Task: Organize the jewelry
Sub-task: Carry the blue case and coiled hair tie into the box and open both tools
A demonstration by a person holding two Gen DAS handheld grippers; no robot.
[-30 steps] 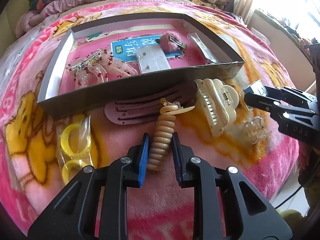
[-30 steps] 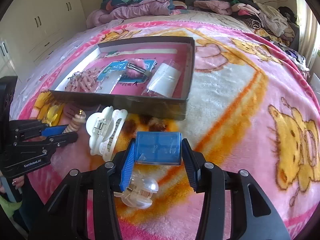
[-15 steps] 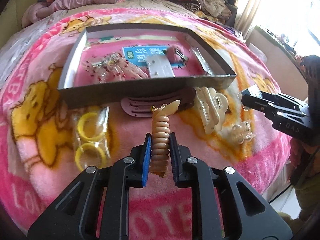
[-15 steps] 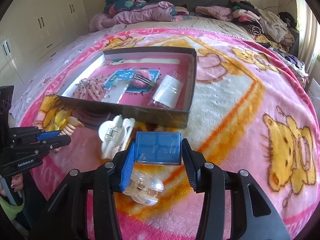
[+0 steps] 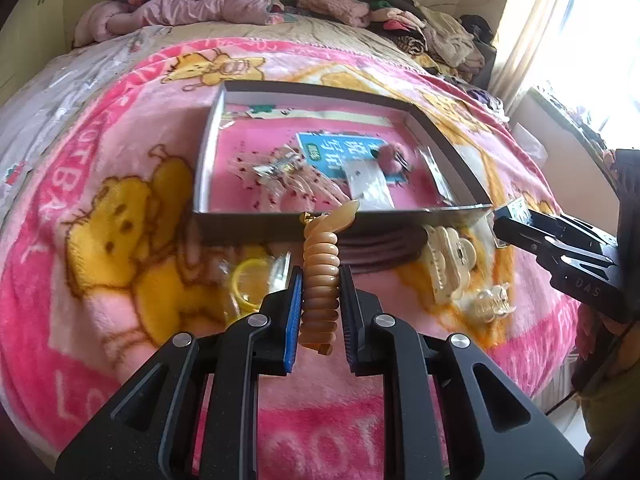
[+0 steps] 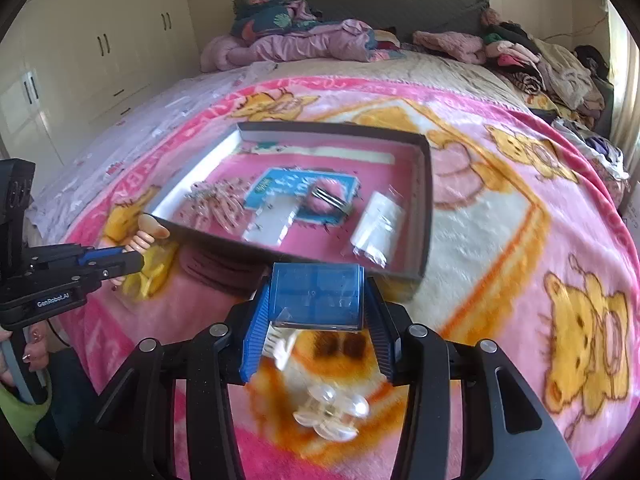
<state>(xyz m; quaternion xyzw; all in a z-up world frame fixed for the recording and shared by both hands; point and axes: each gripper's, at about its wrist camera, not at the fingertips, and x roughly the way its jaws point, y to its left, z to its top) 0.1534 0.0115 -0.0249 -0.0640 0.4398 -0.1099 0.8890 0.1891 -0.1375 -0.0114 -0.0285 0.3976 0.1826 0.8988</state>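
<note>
My left gripper (image 5: 321, 288) is shut on a tan spiral hair clip (image 5: 321, 264) and holds it up above the blanket, in front of the shallow grey box (image 5: 340, 222). My right gripper (image 6: 316, 300) is shut on a small clear blue case (image 6: 316, 294), lifted near the box's front wall (image 6: 340, 262). The box holds pink hair clips (image 6: 218, 204), a blue card (image 6: 280, 188), a pink pompom clip (image 6: 326, 198) and a clear packet (image 6: 378, 228). The left gripper also shows in the right wrist view (image 6: 120, 262), and the right gripper in the left wrist view (image 5: 520, 228).
On the pink blanket lie a maroon hair clip (image 5: 384, 250), a cream claw clip (image 5: 448, 264), a clear claw clip (image 6: 332, 412) and a bag of yellow rings (image 5: 252, 284). Piled clothes (image 6: 320, 40) lie at the bed's far end. White wardrobes (image 6: 80, 60) stand on the left.
Both grippers have risen and moved toward the box with their loads. The spiral clip has come off the blanket and stands more upright in the left gripper.
</note>
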